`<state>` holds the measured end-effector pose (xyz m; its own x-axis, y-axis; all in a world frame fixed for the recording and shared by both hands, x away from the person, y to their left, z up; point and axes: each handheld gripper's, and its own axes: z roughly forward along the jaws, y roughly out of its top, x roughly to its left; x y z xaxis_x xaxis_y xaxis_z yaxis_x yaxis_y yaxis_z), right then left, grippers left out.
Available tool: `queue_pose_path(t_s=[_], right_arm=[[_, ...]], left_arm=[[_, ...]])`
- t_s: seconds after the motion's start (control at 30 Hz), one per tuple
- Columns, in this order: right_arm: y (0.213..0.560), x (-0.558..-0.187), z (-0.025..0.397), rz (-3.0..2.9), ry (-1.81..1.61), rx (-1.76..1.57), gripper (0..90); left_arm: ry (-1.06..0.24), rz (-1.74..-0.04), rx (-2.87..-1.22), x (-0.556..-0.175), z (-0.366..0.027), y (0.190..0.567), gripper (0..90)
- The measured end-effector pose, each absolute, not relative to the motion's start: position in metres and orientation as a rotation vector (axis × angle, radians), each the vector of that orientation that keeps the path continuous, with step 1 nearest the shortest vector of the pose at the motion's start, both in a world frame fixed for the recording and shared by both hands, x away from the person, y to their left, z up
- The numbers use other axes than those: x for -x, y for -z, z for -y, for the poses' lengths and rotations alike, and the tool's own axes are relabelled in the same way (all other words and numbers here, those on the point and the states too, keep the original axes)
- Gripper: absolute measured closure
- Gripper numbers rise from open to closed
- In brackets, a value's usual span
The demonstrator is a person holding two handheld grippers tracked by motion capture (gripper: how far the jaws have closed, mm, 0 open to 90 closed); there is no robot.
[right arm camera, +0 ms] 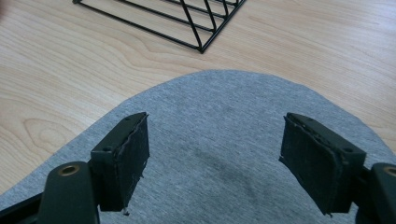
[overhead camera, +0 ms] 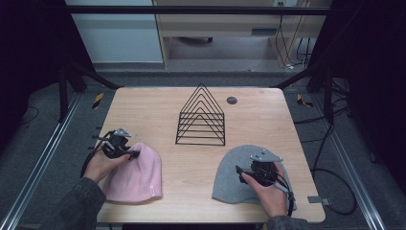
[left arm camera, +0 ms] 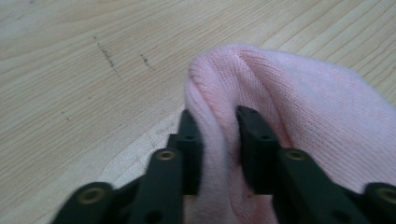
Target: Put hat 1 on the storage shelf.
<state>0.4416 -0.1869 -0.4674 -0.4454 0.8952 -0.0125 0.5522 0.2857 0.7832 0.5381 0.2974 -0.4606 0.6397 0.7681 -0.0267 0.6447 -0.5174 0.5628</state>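
Two knitted hats lie on the near half of the wooden table (overhead camera: 201, 177), and we have one gripper at each. The pink hat (overhead camera: 136, 175) sits at the near left; our left gripper (left arm camera: 217, 123) has pinched a fold of its rounded top edge between closed jaws, and in the left gripper view the knit bulges up between them. The grey hat (right arm camera: 224, 140) lies flat at the near right, just in front of the black wire rack (overhead camera: 201, 117) that stands mid-table. Our right gripper (right arm camera: 215, 144) hovers over the grey hat's crown with its jaws spread wide, holding nothing. We judge the step in hand to be taking hold of both hats. To do it well, we should lower the right gripper until both pads press into the fabric, then close so a ridge of cloth gathers between them rather than sliding away. We should bite near the edge, as on the left, and lift slowly, checking that the pink fold does not slip.
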Motion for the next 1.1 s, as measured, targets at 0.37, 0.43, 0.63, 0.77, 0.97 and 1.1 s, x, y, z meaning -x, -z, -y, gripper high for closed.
queue_pose_path(t_s=[0.37, 0.43, 0.63, 0.77, 0.97, 1.1], right_arm=[[0.467, -0.441, 0.19, -2.082, -0.998, -1.304, 23.4], [0.466, -0.44, 0.19, -2.073, -1.0, -1.306, 23.5], [0.464, -0.439, 0.185, -2.072, -1.002, -1.278, 23.5], [0.461, -0.437, 0.178, -2.083, -1.013, -1.229, 24.7], [0.456, -0.434, 0.168, -2.098, -1.057, -1.154, 29.2], [0.433, -0.439, 0.146, -2.128, -1.092, -1.042, 30.9]], left_arm=[[-0.557, -0.976, -2.197, -0.49, -0.284, 0.401, 77.7], [-0.606, -0.918, -2.156, -0.475, -0.281, 0.38, 78.0], [-0.682, -0.838, -2.12, -0.459, -0.278, 0.346, 78.4], [-0.702, -0.832, -2.096, -0.458, -0.279, 0.33, 78.5], [-0.719, -0.801, -2.08, -0.46, -0.275, 0.313, 78.5], [-0.708, -0.76, -2.06, -0.465, -0.268, 0.291, 78.6]])
